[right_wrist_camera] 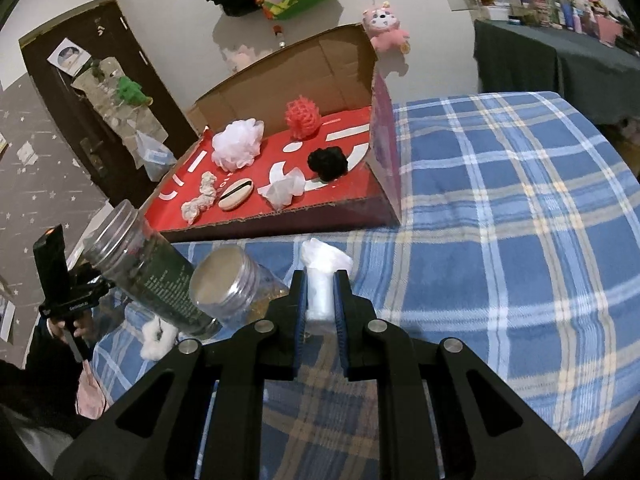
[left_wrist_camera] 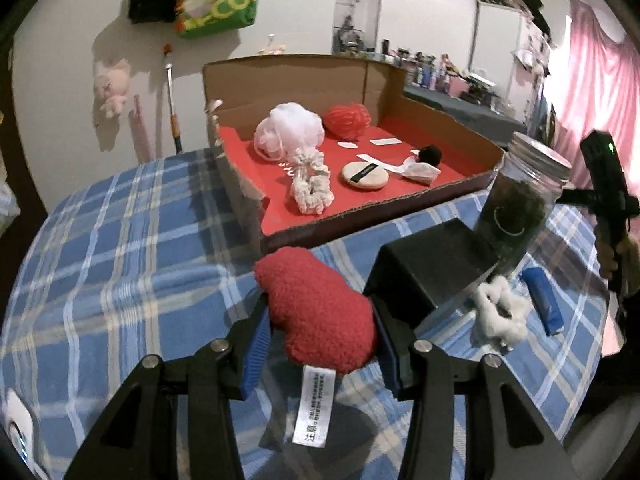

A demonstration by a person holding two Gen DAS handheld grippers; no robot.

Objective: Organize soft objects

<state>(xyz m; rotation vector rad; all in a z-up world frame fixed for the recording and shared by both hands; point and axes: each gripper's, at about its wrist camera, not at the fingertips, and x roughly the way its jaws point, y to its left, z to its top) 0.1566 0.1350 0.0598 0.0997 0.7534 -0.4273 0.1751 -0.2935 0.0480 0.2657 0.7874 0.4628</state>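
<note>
Black angular claw arms, blue pads (silver pivot screws).

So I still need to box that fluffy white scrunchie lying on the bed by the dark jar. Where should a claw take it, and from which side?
Probably from above, pinching one side of the white scrunchie's ring. It lies flat on the plaid bedspread, so a low side approach would drag fabric. Come at the side away from the dark jar, which leans right beside it.

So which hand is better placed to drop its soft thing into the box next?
Probably the left. Its gripper holds the red plush directly before the box's low front edge. The right gripper holds white wadding with jars beside it.
</note>
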